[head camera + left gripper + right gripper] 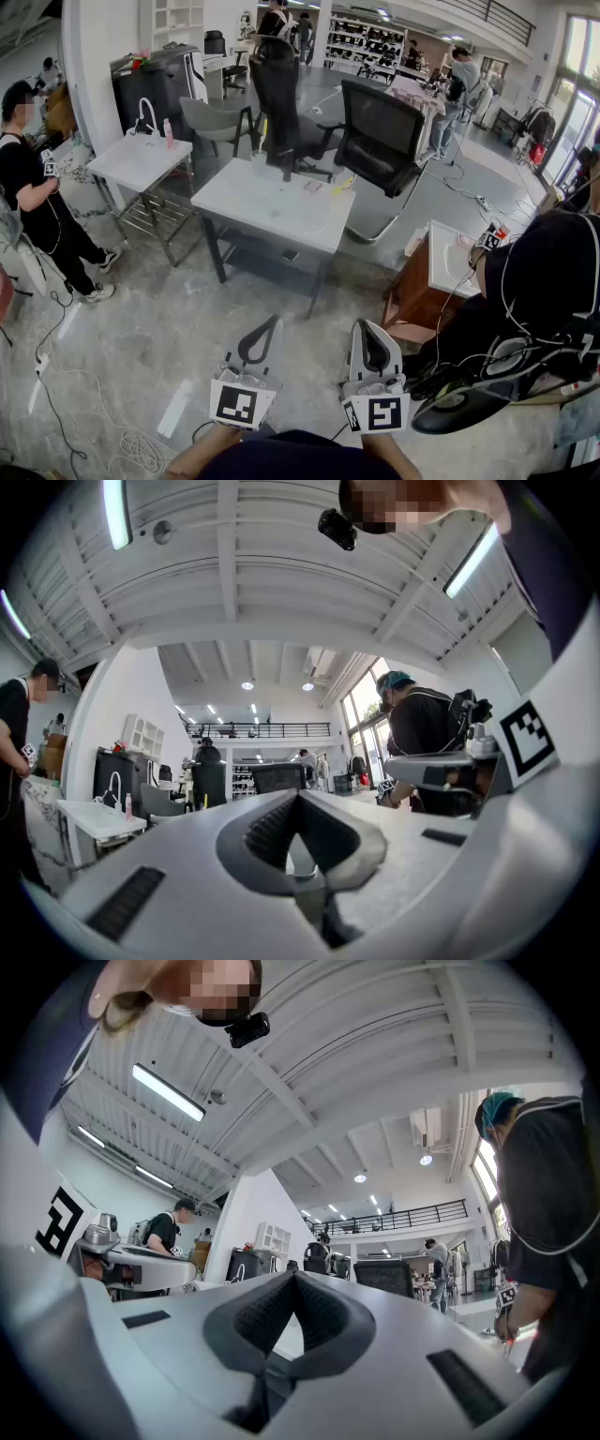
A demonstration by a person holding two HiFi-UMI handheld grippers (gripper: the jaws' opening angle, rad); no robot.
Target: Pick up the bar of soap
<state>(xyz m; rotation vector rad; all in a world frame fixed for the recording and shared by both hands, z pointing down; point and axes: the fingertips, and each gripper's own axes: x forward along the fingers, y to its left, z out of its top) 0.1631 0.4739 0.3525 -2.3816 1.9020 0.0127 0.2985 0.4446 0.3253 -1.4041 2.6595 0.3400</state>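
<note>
head view: the left gripper (271, 322) and the right gripper (362, 324) are held side by side at the bottom centre, pointed toward the white table (244, 202) at mid-frame. a small pinkish item, possibly the bar of soap (313, 186), is seen near the table's far edge, well apart from both.
left gripper view: the jaws are pressed together, nothing between them.
right gripper view: the jaws are likewise closed and empty.

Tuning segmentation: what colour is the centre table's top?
White. The tabletop shows best in the head view.
</note>
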